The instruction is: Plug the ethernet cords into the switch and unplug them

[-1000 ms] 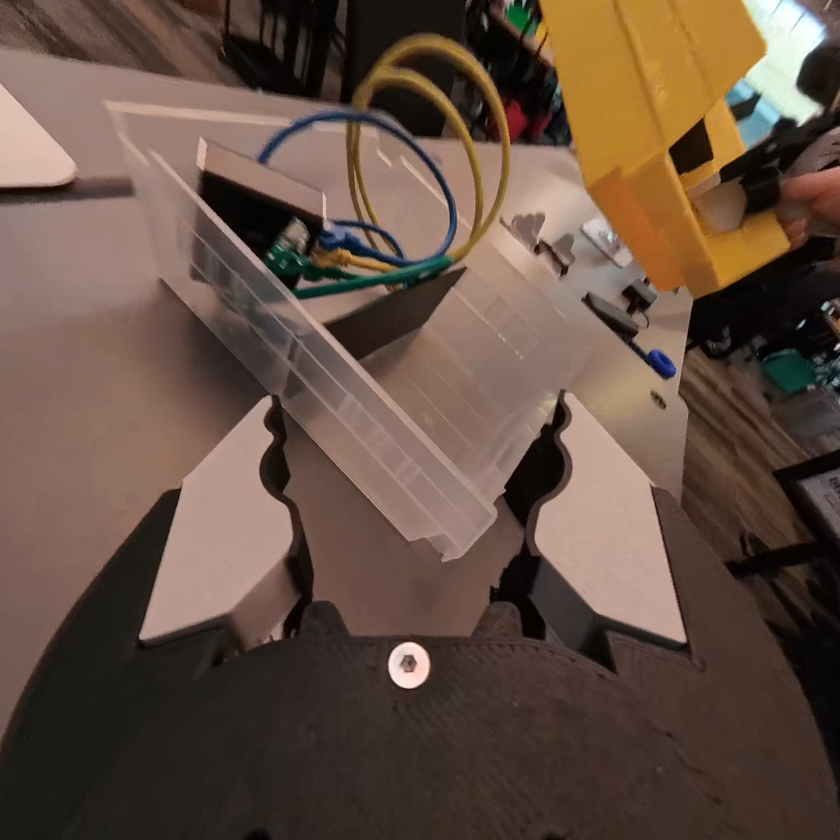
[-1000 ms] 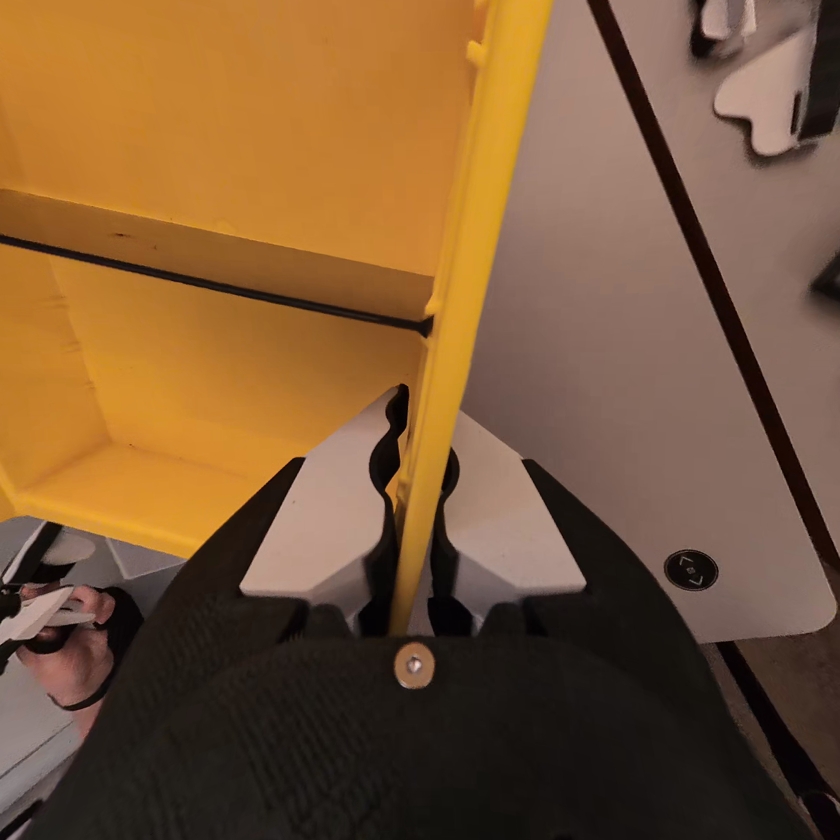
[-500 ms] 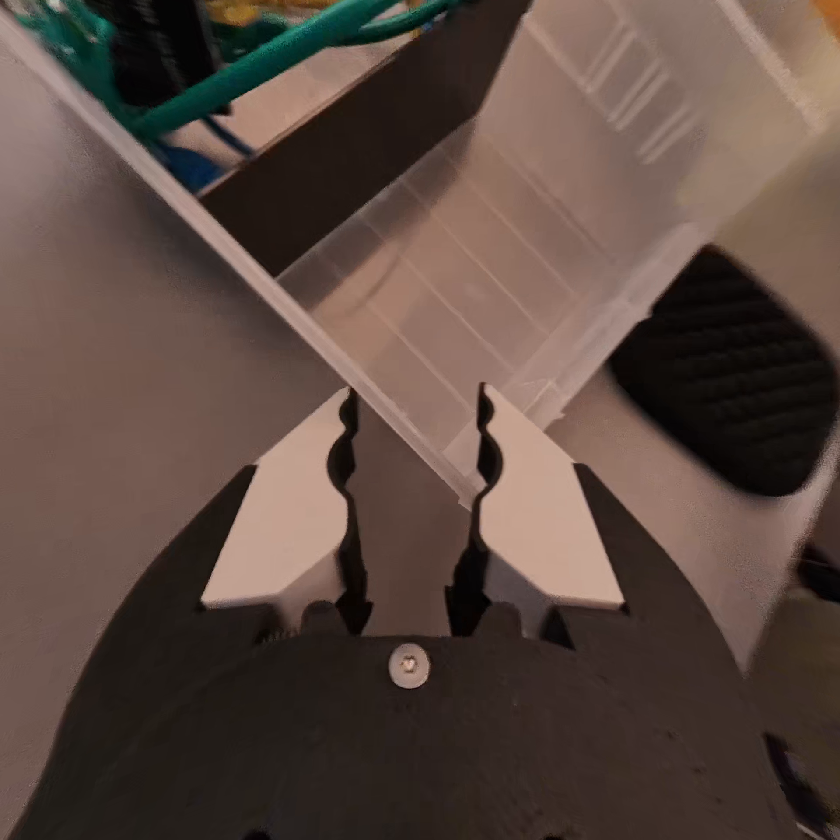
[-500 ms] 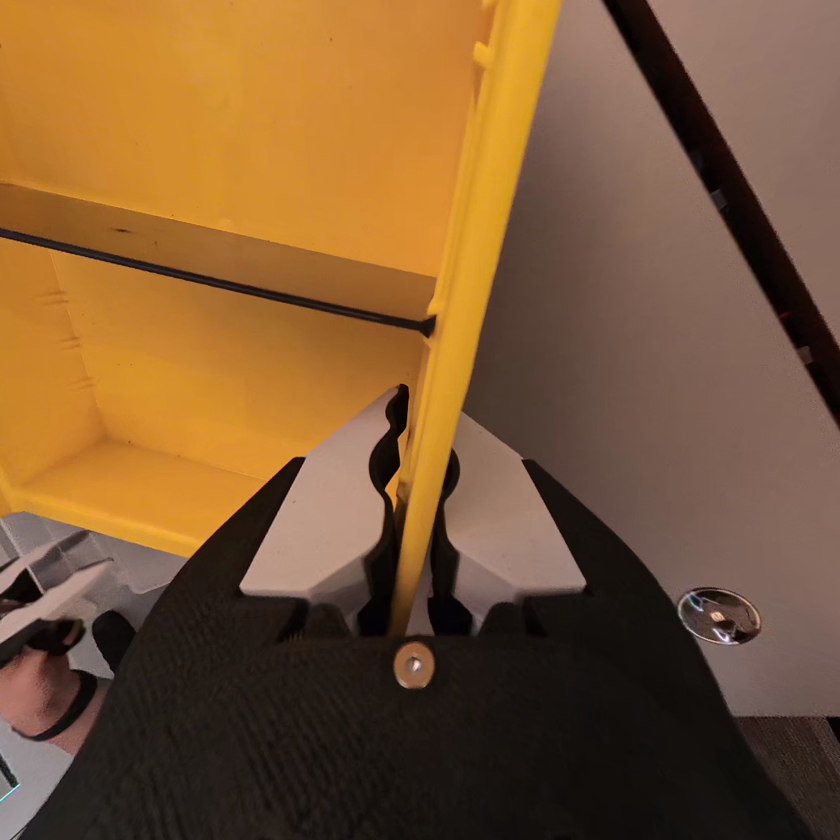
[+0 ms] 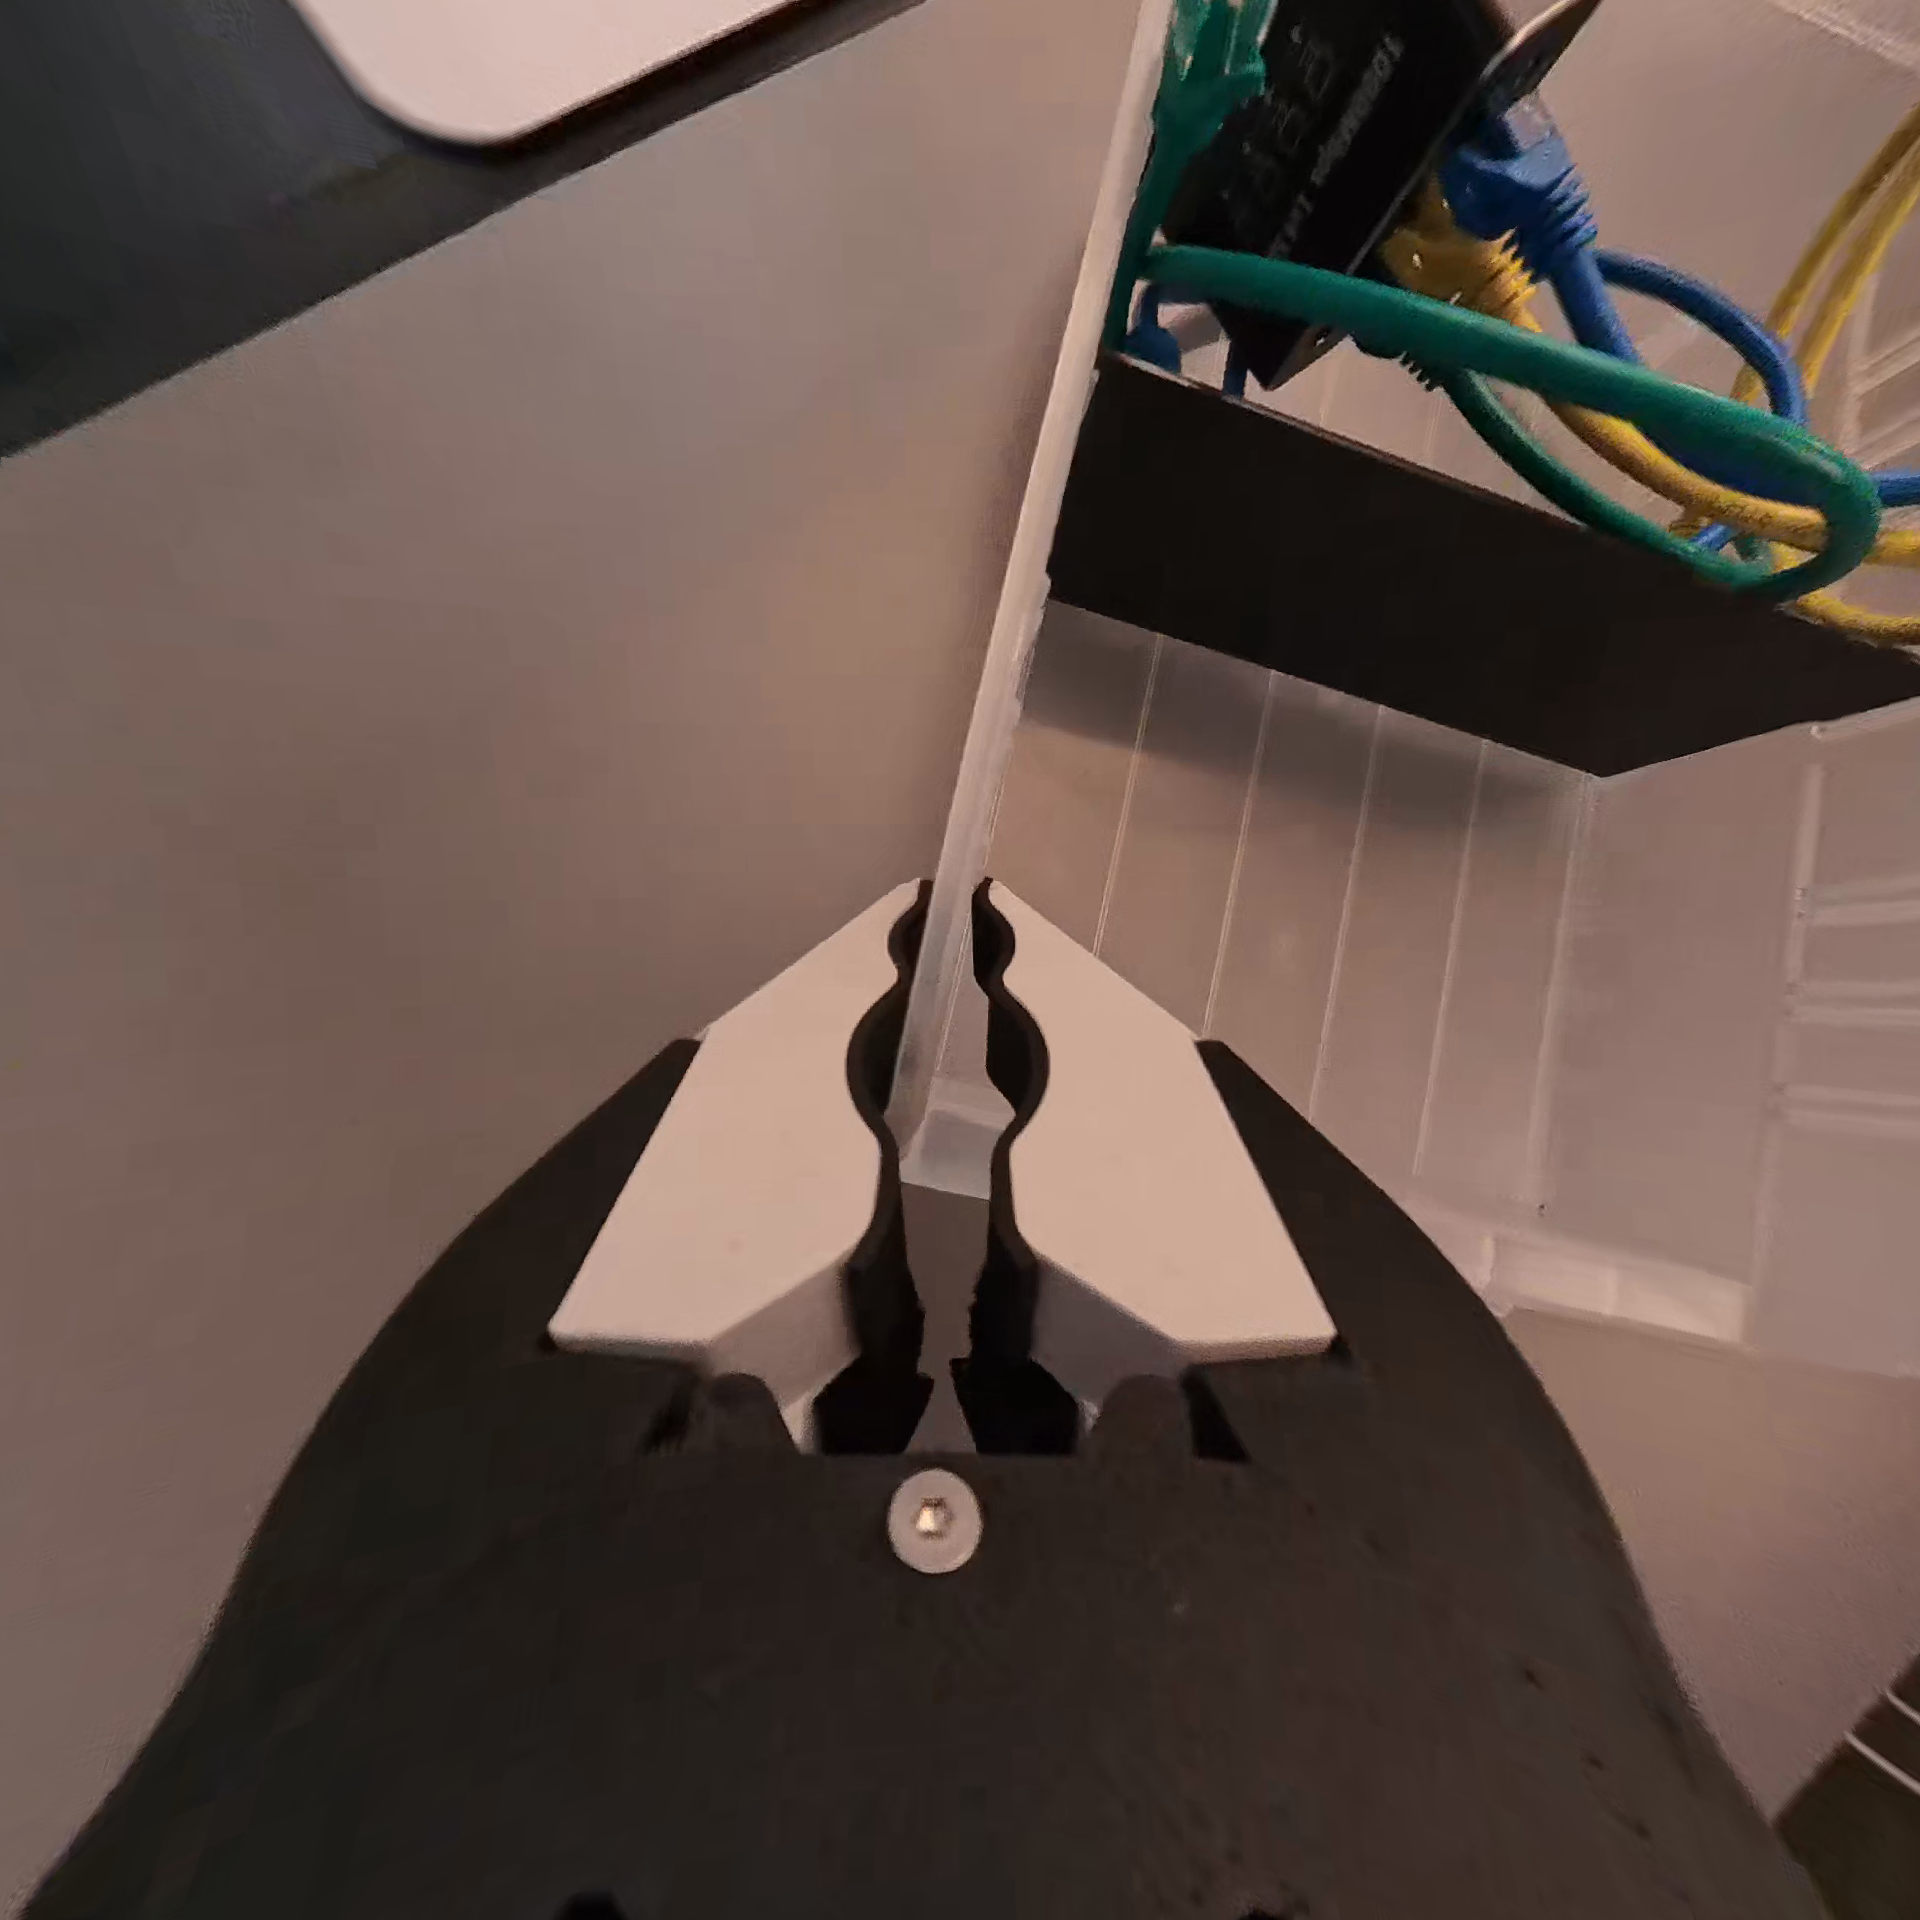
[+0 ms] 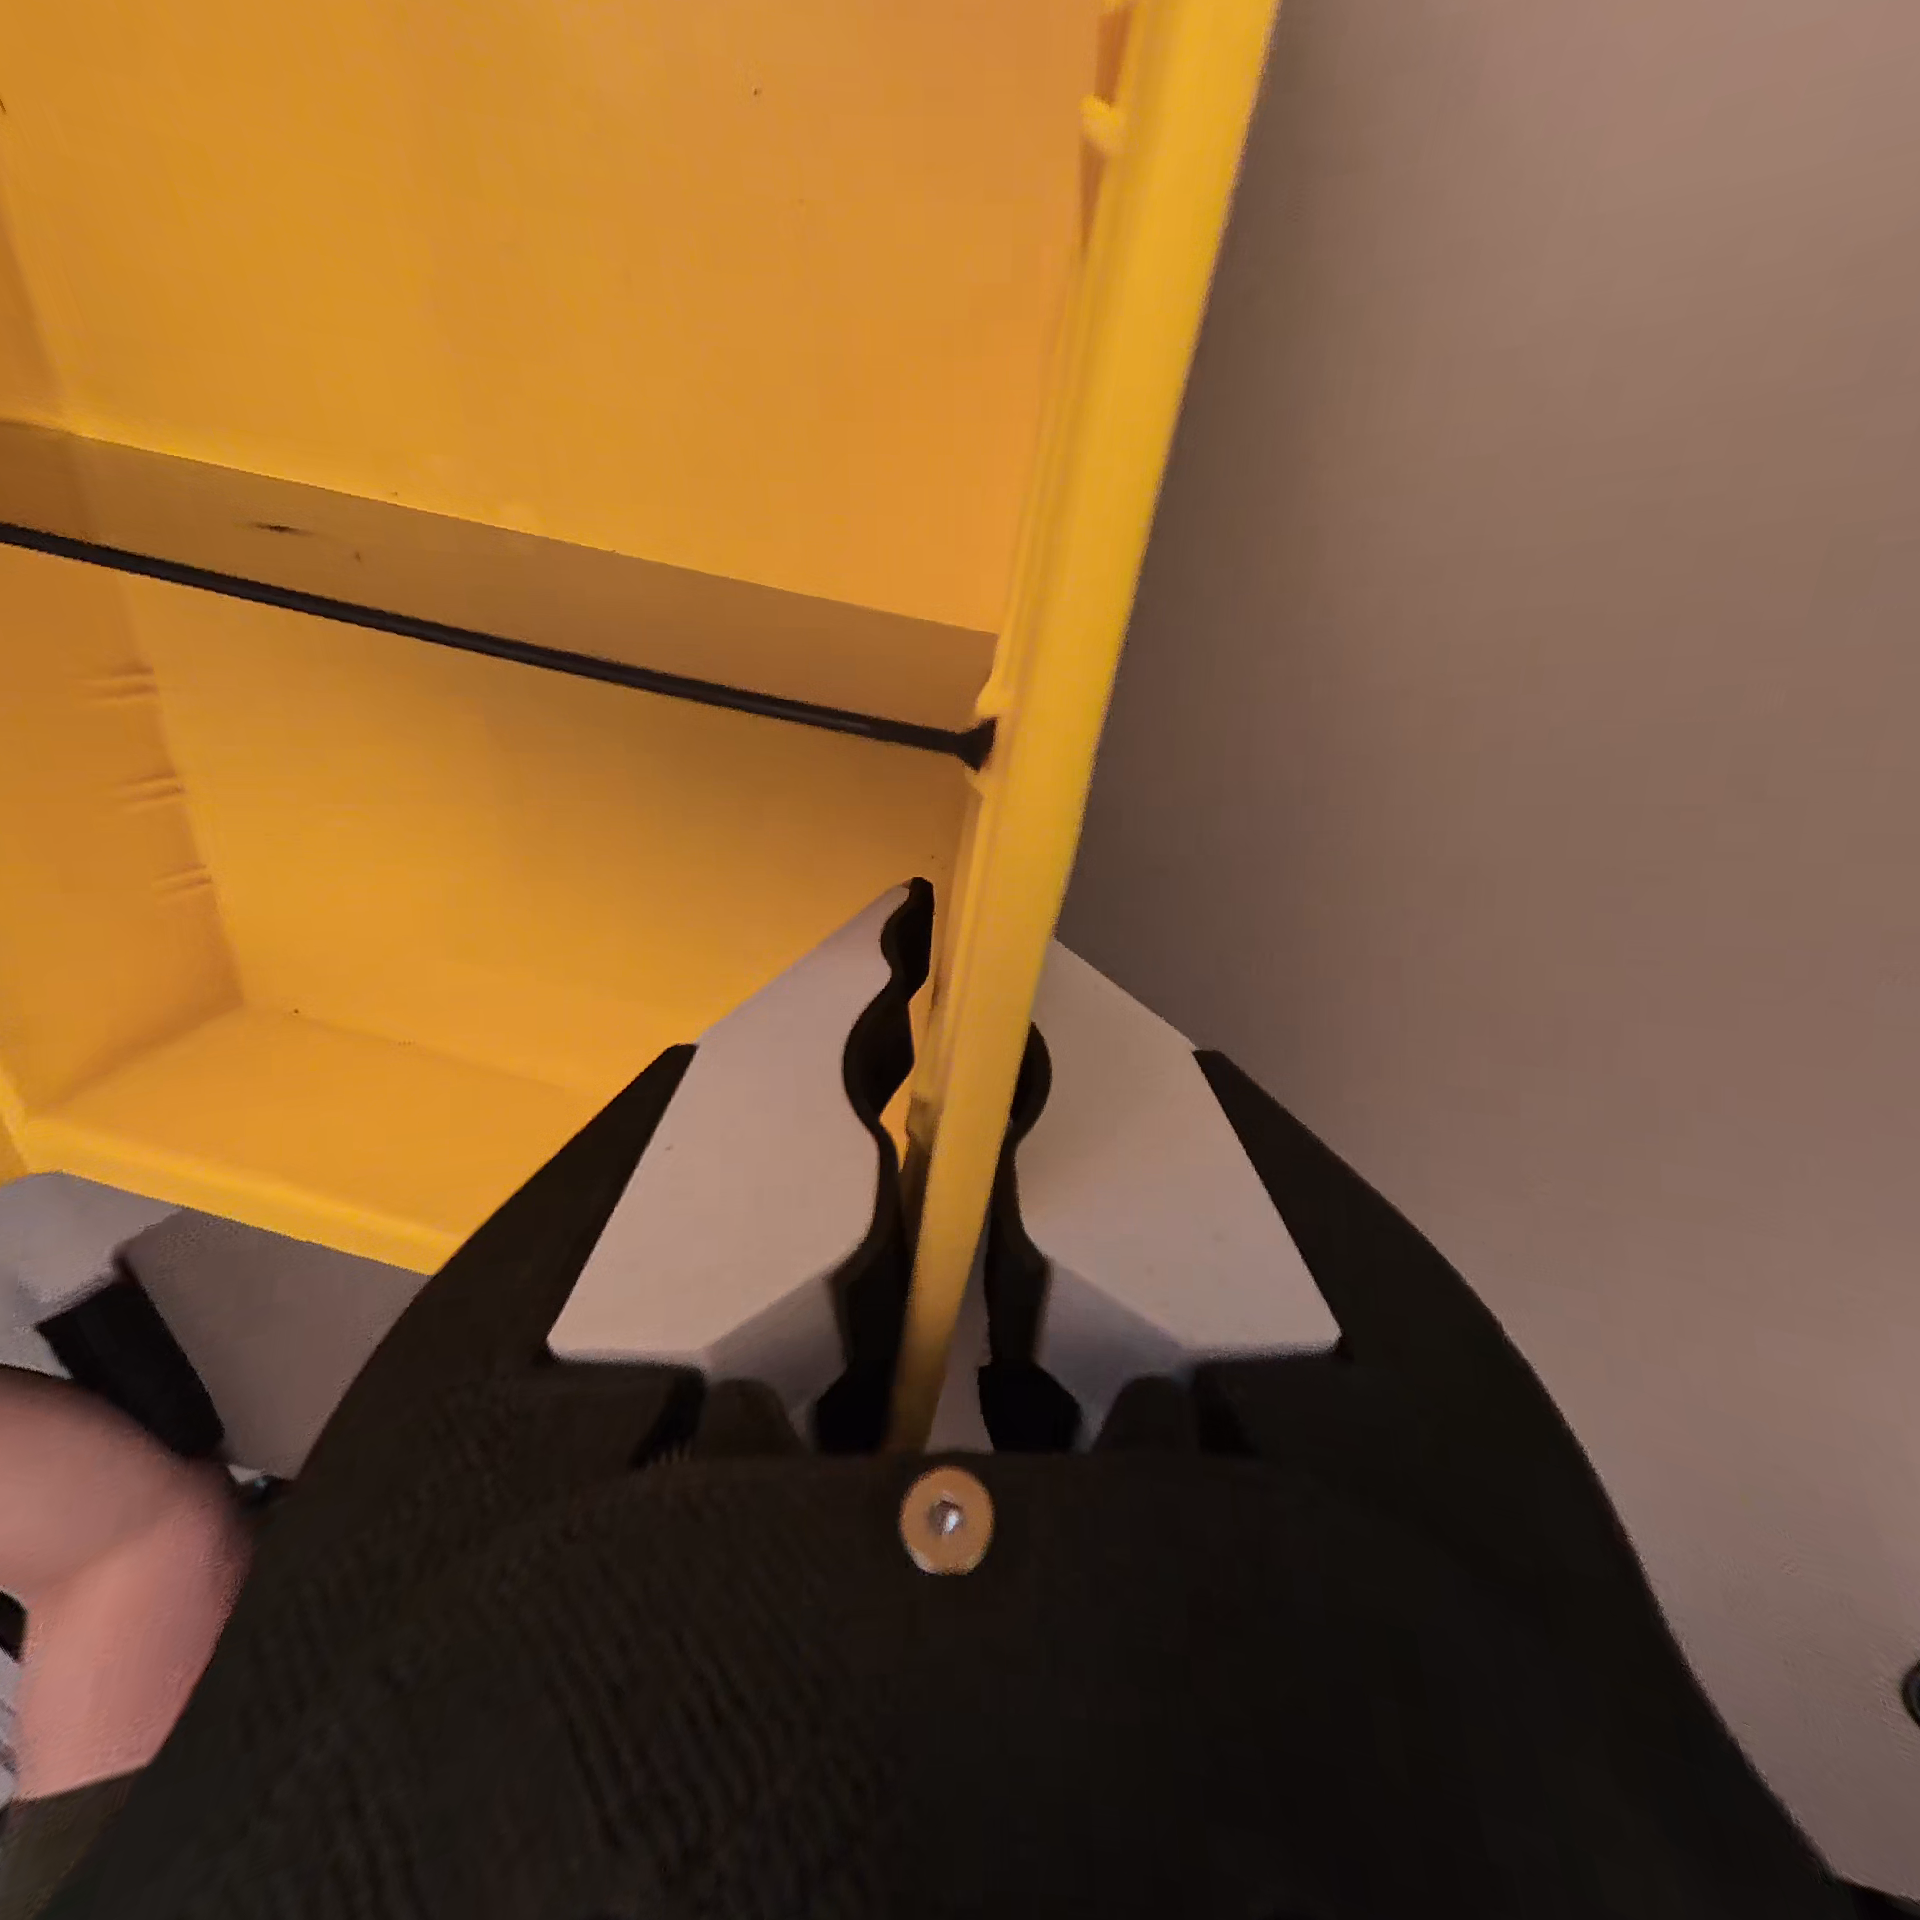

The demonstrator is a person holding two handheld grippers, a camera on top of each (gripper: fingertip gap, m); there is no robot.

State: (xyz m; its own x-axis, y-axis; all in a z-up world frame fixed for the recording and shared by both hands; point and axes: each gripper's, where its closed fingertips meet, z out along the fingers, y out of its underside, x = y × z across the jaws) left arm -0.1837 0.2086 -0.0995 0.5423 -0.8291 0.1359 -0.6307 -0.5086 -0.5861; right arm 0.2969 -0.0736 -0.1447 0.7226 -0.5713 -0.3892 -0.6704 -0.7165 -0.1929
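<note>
Now that my left gripper (image 5: 948, 894) has clamped the clear bin (image 5: 1039, 582) wall, the switch (image 5: 1340, 156) is steadied. Right gripper (image 6: 971, 935) still pinches the yellow bin (image 6: 1049, 727) wall, so no cords (image 5: 1507, 343) handled yet.

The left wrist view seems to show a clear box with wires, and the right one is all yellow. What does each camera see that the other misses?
Only the left wrist view shows the left gripper shut on the thin wall of a clear plastic bin, a black switch inside it, and green, blue and yellow ethernet cords bunched at the switch.

Only the right wrist view shows the right gripper clamped on the wall of a yellow bin, and a blurred hand at lower left.

Both show the same grey table.
</note>
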